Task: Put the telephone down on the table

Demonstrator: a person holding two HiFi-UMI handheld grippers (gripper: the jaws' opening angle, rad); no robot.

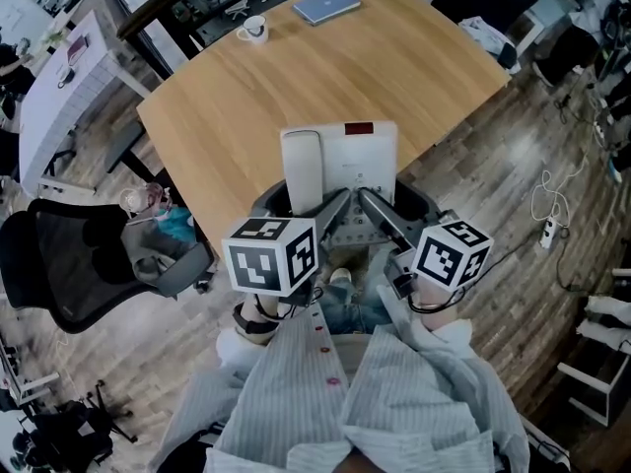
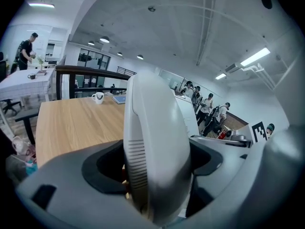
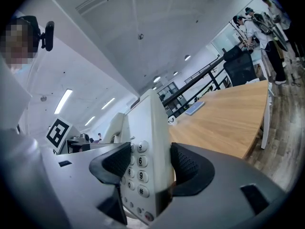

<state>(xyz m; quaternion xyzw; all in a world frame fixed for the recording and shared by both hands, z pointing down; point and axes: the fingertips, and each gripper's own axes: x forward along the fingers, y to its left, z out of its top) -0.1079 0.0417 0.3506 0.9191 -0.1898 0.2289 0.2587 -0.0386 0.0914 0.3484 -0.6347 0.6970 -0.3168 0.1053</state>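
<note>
A white desk telephone (image 1: 340,164) with its handset (image 1: 303,169) on the left side hangs over the near edge of the wooden table (image 1: 246,87). My left gripper (image 1: 296,205) is shut on the handset side; in the left gripper view the handset (image 2: 155,151) fills the space between the jaws. My right gripper (image 1: 380,205) is shut on the keypad side, and the number keys (image 3: 138,173) show between its dark pads in the right gripper view. The phone stands tilted on edge in both gripper views.
A white cup (image 1: 253,30) and a blue-grey notebook (image 1: 326,5) lie at the table's far end. A black office chair (image 1: 74,264) stands at the left on the wooden floor. Cables and a power strip (image 1: 548,230) lie at the right. Several people stand in the background (image 2: 205,109).
</note>
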